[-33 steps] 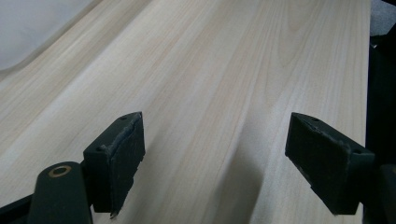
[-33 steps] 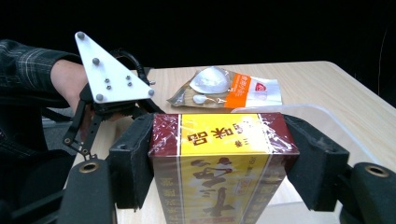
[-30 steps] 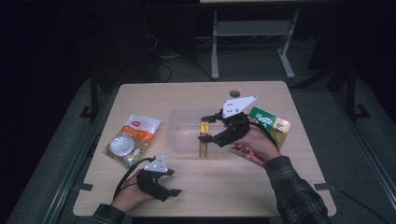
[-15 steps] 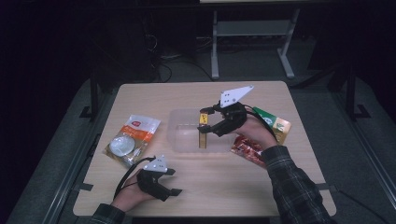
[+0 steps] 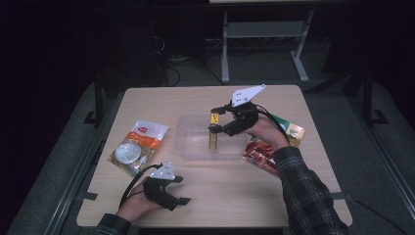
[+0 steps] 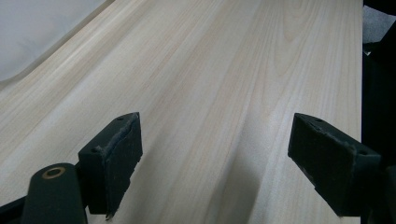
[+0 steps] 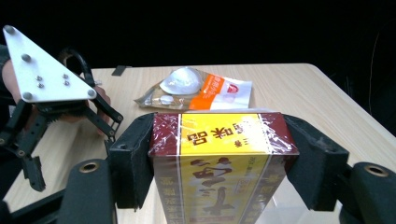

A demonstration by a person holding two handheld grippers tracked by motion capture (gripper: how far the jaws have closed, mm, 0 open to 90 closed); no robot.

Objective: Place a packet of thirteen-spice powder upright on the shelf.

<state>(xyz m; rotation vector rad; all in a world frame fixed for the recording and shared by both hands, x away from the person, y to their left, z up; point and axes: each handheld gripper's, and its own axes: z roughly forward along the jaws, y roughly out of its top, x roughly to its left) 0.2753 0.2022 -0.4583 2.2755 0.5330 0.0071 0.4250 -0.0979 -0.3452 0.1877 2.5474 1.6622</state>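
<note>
Since the frame a second before, the right tongs (image 5: 214, 126) had carried the yellow-and-maroon box (image 5: 214, 131) away from the person, from the near edge of the clear tray (image 5: 193, 147) to above the tray's middle, while the left tongs (image 5: 180, 190) had stayed where they were.

The right tongs pinched the box, one black pad pressed flat on each maroon side; in the right gripper view the box (image 7: 223, 163) sat squarely between the pads, its wrapped top face with yellow panel and dark print turned to the camera. Seen from above, the box stood upright on its narrow end over the inside of the tray, its lower end down among the tray's walls; whether it touched the tray floor could not be told.

All other things lay around that tray. To its left lay an orange-and-white pouch (image 5: 138, 146) with a clear window, flat on the bench (image 5: 244, 196); the same pouch (image 7: 198, 91) appeared beyond the box in the right gripper view. Just off the tray's right end lay a red packet (image 5: 259, 155), partly under the person's right sleeve, and behind it a green-and-orange packet (image 5: 292, 132) showed past the right hand.

Nearer the person than the tray and left of it, the left tongs rested low by the bench's near edge, spread wide with nothing between them; in the left gripper view bare wood (image 6: 224, 93) ran between the two pads.
</note>
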